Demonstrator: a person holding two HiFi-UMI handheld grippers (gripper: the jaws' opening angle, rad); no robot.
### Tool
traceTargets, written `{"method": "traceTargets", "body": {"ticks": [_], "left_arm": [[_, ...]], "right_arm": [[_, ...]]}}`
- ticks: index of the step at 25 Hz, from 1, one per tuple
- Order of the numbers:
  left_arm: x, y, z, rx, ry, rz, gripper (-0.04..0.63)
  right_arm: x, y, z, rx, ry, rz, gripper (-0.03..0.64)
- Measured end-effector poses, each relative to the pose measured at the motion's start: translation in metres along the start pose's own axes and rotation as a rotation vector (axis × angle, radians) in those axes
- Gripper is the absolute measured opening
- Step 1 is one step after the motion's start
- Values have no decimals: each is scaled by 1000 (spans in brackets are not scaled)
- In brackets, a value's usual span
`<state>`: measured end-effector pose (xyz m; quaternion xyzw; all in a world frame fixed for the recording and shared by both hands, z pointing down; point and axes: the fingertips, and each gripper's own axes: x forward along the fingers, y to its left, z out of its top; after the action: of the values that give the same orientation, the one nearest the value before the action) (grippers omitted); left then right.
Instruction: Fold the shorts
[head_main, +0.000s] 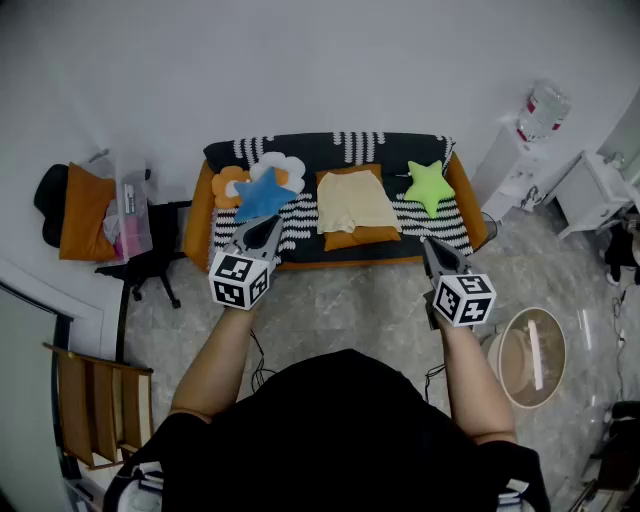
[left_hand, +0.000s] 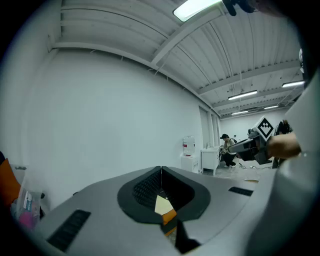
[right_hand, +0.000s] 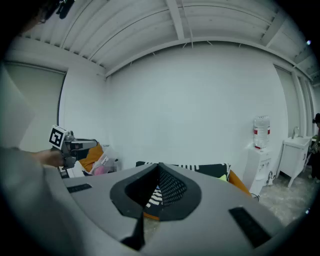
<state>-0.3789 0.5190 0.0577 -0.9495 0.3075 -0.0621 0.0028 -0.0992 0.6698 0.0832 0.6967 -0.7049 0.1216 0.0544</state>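
Pale yellow shorts (head_main: 354, 200) lie spread flat on an orange cushion (head_main: 361, 237) in the middle of a low sofa (head_main: 470, 210) with a black-and-white cover. My left gripper (head_main: 264, 232) hovers in front of the sofa's left part, shut and empty, its tips near a blue star pillow (head_main: 264, 194). To the right, my right gripper (head_main: 432, 250) is held before the sofa's front edge, also shut and empty. In the left gripper view a sliver of the shorts (left_hand: 162, 204) shows past the closed jaws. The right gripper view shows the striped cover (right_hand: 156, 196) beyond its jaws.
A flower-shaped pillow (head_main: 233, 182) and a green star pillow (head_main: 429, 186) lie on the sofa. A black chair (head_main: 140, 265) with an orange bag (head_main: 86, 212) stands left. A water dispenser (head_main: 520, 150) and white cabinet (head_main: 590, 192) stand right; a round basket (head_main: 533, 356) sits on the floor.
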Motion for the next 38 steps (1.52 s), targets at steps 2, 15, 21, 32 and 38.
{"method": "traceTargets", "body": {"ticks": [2, 15, 21, 32, 38], "left_arm": [[-3, 4, -4, -7, 12, -7, 22], [-1, 21, -11, -32, 27, -15, 32], [3, 19, -10, -23, 24, -29, 101], [15, 26, -20, -25, 51, -17, 231], [25, 34, -25, -25, 71, -4, 270]], "right_arm": [[1, 4, -2, 1, 2, -6, 2], [13, 3, 5, 7, -13, -25, 5], [20, 4, 7, -18, -14, 4, 54], [46, -1, 1, -51, 21, 46, 255], [64, -11, 3, -50, 25, 48, 298]]}}
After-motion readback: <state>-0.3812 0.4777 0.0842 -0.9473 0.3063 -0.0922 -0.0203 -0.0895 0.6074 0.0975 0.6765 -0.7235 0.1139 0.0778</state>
